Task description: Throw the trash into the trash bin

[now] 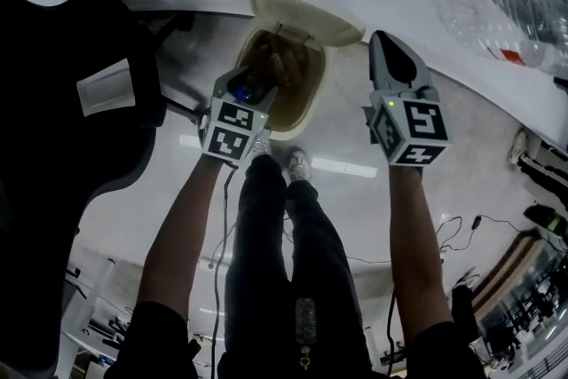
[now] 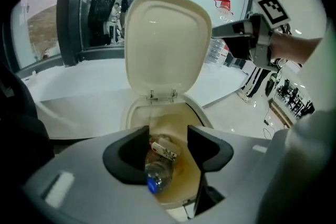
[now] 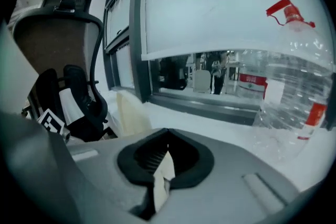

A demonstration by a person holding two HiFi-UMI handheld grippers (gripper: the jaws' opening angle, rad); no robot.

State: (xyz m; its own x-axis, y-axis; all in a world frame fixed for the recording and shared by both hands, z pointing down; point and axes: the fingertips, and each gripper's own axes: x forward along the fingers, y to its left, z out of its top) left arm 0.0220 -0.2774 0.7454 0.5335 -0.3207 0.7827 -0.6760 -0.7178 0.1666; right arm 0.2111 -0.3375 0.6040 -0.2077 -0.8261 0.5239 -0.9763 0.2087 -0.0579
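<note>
The left gripper (image 2: pixel 168 140) is positioned directly over the open bin (image 1: pixel 319 77) and points steeply down into it. Its jaws stand apart and nothing is between the pads. Through the gap, a clear bottle (image 2: pixel 157 174) with a blue cap is visible inside the bin, with a small printed packet (image 2: pixel 166 150) just above it in the left gripper view. The inner wall of the bin is stained brown. The lid (image 2: pixel 165 42) is raised upright on its hinge at the far edge of the opening. The right gripper (image 3: pixel 168 150) is held to the right of the bin, clear of the opening, and points toward the white table (image 3: pixel 220 126). Its jaws are closed, and a white paper scrap (image 3: pixel 163 180) is pinched between them; the scrap hangs down on the near side of the pads. A large clear water bottle (image 3: pixel 294 92) with a red cap and a red-and-white label lies on the table, ahead and to the right of the right gripper. A black chair (image 1: pixel 62 102) stands to the left of the bin. In the head view, the person's legs (image 1: pixel 275 262) are just behind the bin.
</note>
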